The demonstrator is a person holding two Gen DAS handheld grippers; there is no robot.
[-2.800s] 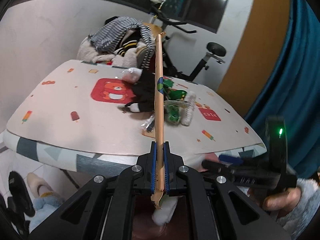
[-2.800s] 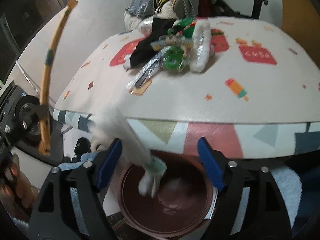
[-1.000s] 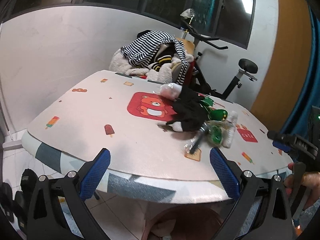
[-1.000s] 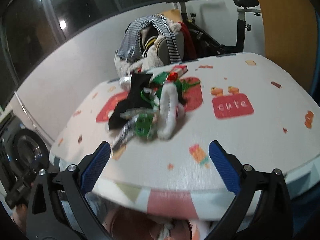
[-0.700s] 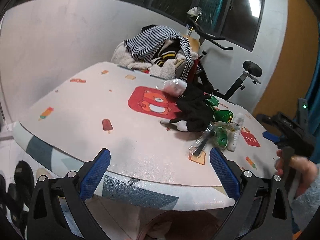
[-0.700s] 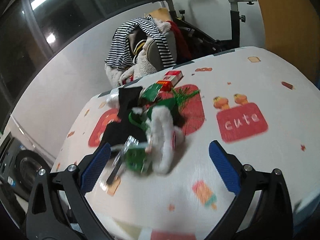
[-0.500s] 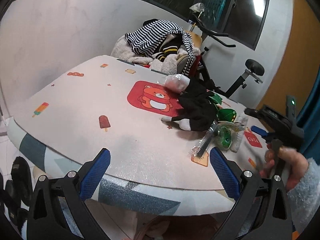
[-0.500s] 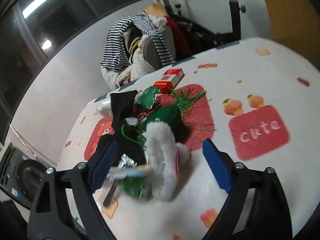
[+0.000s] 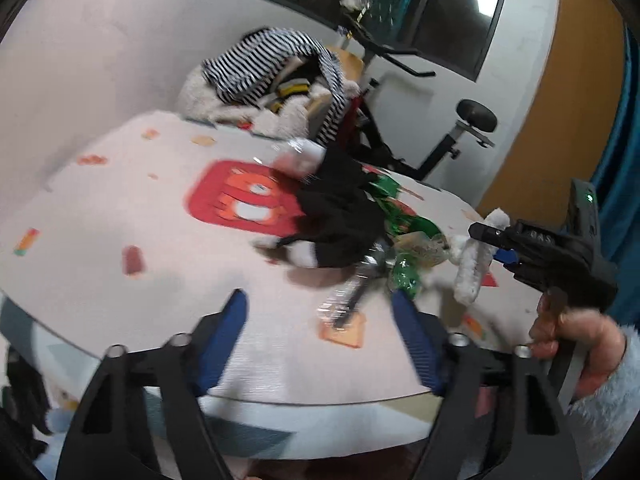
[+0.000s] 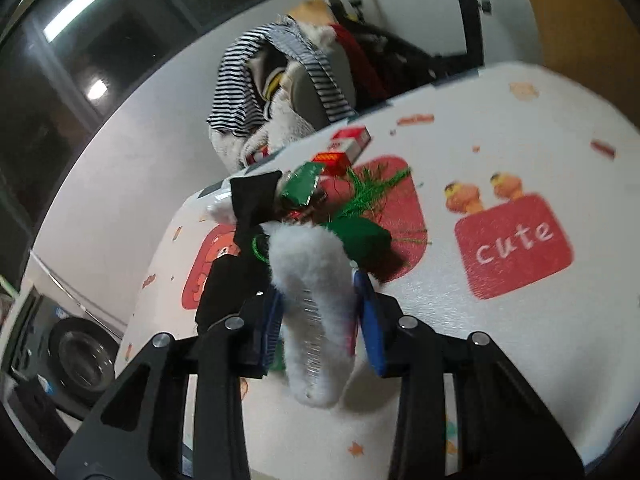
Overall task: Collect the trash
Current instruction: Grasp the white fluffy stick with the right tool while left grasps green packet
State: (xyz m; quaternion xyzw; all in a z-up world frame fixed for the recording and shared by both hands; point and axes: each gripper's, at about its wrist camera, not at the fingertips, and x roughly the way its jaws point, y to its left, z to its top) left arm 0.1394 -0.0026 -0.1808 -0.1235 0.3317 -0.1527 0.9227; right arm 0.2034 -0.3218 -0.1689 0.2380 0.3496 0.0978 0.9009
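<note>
- Closing right gripper [image 10: 320, 312] around white fluffy strip [image 10: 316, 304]; strip between blue pads, contact on both sides looks likely, not certain through the blur.
- Strip lying at right end of trash pile [image 9: 360, 224], mid table [image 9: 120, 208], nearer the right edge.
- Closing left gripper [image 9: 320, 316] too, jaws partly open, nothing between them; clear wrapper [image 9: 344, 300] just ahead, near front edge.
- Black cloth [image 9: 336, 208], green foil [image 10: 304, 188], red box [image 10: 348, 144] heaped in same pile.
- Right hand [image 9: 576, 340] in fuzzy sleeve gripping handle at right edge.
- Striped clothes [image 9: 272, 64] on chair behind far edge.
</note>
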